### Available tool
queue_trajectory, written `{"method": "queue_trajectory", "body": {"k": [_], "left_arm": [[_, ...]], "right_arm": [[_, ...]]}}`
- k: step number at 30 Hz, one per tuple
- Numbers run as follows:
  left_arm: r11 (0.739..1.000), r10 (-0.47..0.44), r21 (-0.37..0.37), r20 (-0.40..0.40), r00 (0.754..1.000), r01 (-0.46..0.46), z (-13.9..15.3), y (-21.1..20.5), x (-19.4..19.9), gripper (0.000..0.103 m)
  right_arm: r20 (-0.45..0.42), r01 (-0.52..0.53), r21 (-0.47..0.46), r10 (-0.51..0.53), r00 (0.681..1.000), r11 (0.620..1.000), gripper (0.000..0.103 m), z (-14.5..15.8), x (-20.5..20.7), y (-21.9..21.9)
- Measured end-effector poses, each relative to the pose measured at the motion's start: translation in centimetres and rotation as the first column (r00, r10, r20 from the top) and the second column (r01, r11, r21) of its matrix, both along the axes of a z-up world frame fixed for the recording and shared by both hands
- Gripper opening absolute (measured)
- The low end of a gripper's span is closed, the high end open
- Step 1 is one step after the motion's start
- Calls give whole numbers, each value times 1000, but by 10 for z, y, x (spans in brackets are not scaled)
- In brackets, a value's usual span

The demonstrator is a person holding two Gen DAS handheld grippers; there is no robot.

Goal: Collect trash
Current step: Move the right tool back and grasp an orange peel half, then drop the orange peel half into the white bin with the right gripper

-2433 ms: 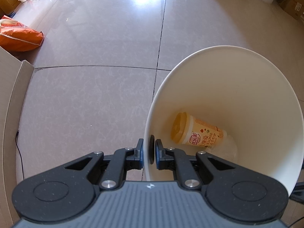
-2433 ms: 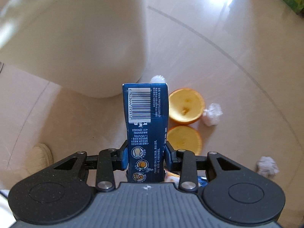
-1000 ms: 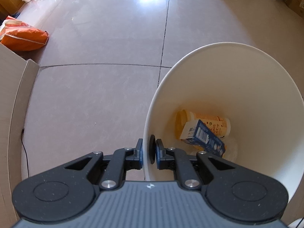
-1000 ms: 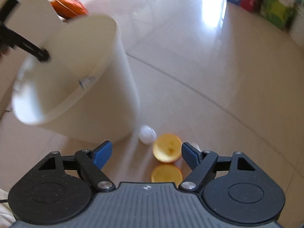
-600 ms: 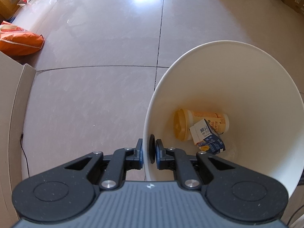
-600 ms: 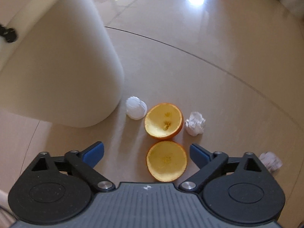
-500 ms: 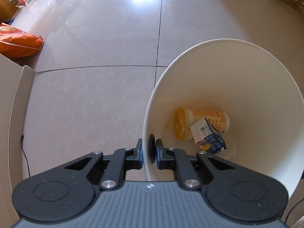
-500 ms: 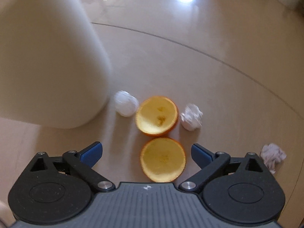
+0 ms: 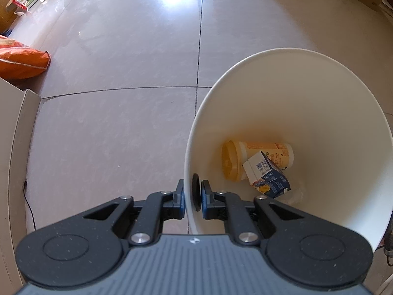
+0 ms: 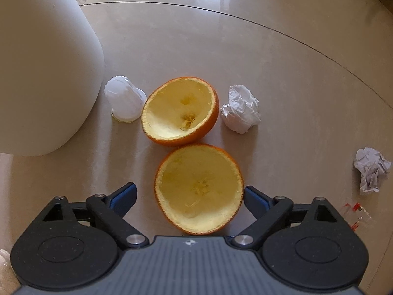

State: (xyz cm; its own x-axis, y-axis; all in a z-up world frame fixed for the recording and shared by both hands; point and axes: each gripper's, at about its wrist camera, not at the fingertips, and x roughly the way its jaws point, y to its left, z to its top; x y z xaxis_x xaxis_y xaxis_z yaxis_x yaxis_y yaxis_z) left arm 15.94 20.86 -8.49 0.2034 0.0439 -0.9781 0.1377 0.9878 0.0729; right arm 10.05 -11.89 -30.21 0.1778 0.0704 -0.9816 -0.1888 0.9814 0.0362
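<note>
My left gripper [image 9: 192, 191] is shut on the near rim of the white bin [image 9: 319, 98], which tilts toward the camera. Inside the bin lie a yellow-lidded cup [image 9: 258, 157] and a blue carton [image 9: 267, 174]. My right gripper [image 10: 189, 192] points down at the floor with its jaws wide and closing. The nearer hollow orange half [image 10: 199, 189] sits between them; the right pad is at its edge and the left pad stands apart. Behind it lie a second orange half [image 10: 180, 110], a crushed white cup [image 10: 124, 102] and a paper ball [image 10: 240, 111].
The bin's outer wall [image 10: 44, 73] fills the left of the right wrist view. Another paper ball [image 10: 372, 169] and a small wrapper [image 10: 355, 211] lie at the right. An orange bag [image 9: 22, 59], a pale board [image 9: 14, 147] and a cable [image 9: 28, 204] are at the left.
My right gripper let the blue carton fall into the bin, then sank toward the floor until the near orange half lay between its jaws. The left gripper kept still on the rim.
</note>
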Motion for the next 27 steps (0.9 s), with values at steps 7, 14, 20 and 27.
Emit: {"method": "queue_trajectory", "body": {"k": [7,14,20,27], "left_arm": [[1000,4,-4,1,1000,-4,1,2,0,10],[1000,-5,-1,-13,1000,5,-1,1,0,10],[1000,-13,9,-25,1000,13,-3,-2,3,10],[1000,-16,-2,-26,1000,16,-4,-2,0,10]], "right_arm": [[-25,6,-23,-7,1000,1000,79,-3,2,-4],[-139,-33,-73,23,990,997,75,7,2,5],[-151,-78,-39,71,986,996,74,46,-2,4],[-69,-115,46,118,991,992,74,132,-9,1]]}}
